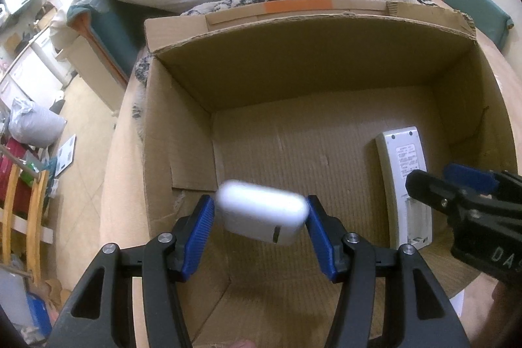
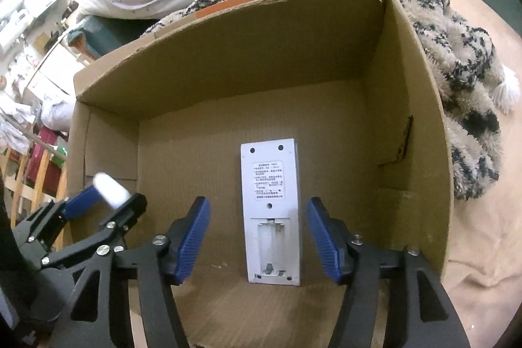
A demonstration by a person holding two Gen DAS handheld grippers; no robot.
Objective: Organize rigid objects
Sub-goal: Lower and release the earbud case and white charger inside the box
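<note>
The remote (image 2: 272,211) already lies face down on the floor of the box (image 2: 261,54), between the wide, empty jaws of the right gripper (image 2: 258,237); that part looks done. The left gripper (image 1: 261,219) holds a blurred white case (image 1: 262,212) over the box, its jaws around it; I judge only the lowering is left.
</note>
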